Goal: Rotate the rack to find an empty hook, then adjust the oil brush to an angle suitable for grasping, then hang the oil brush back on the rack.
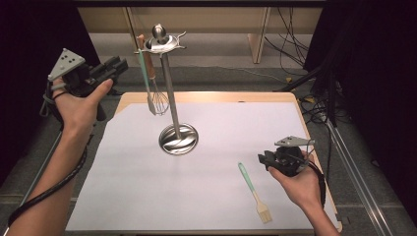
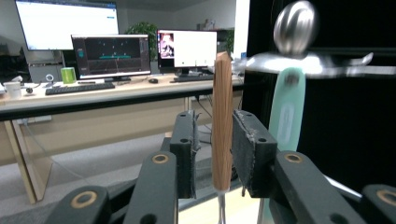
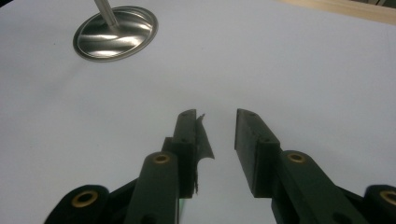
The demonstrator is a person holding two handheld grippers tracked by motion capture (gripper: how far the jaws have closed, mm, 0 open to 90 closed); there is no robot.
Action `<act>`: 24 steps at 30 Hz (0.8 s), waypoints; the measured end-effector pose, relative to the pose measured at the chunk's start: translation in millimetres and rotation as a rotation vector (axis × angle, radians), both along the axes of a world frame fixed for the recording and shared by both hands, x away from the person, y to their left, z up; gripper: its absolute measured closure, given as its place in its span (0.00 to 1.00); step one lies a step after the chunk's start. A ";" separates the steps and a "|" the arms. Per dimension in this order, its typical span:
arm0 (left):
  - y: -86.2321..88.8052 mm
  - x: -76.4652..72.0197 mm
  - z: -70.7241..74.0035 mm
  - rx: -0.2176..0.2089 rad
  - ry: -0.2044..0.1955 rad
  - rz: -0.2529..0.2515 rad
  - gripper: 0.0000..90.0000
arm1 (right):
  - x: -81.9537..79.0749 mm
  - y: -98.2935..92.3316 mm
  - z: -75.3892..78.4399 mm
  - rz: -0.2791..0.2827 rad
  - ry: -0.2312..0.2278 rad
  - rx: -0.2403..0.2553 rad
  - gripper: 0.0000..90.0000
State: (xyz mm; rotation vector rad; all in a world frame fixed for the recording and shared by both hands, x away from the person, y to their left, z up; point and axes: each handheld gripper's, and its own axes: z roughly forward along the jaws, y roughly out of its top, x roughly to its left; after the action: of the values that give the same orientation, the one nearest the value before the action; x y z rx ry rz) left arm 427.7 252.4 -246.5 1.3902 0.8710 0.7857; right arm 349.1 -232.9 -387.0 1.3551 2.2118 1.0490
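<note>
Between my left gripper's (image 2: pixel 212 140) released jaws hangs the wooden-handled wire whisk (image 2: pixel 222 121): light, stiff, smooth; I'd clamp mid-handle. Right gripper (image 3: pixel 219 140) parted, empty.

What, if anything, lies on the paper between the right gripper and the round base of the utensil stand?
Nothing: in the right gripper view, bare white paper runs from the right gripper to the stand's base. The pastry brush lies off that line.

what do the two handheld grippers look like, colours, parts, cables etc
Both grippers, left and right, are black, each topped by a grey three-cornered plate; the left plate has dark dots. Black fingers are blocky, with brass-coloured pivot rings. A black cable trails from each along the forearm. No sleeves show.
</note>
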 end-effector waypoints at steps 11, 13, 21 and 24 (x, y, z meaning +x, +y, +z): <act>-1.9 -5.6 -6.6 0.002 0.015 -0.006 0.73 | -4.3 -0.5 1.7 -0.001 -0.001 -0.002 0.78; -2.9 -7.1 -7.2 0.008 0.015 -0.009 0.73 | -6.2 0.1 2.0 -0.003 0.013 -0.004 0.78; -1.5 -10.2 -19.0 0.016 0.034 -0.018 0.68 | -0.9 -0.1 -6.4 0.005 0.083 -0.027 0.78; 0.7 -14.0 -26.0 0.014 0.035 -0.011 0.64 | 1.8 2.0 -10.7 0.010 0.113 -0.041 0.78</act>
State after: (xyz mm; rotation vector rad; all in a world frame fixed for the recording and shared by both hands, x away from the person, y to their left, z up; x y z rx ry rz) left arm 413.7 253.0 -272.5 1.4233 0.8859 0.7620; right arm 350.9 -231.0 -397.8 1.4195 2.3101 0.9463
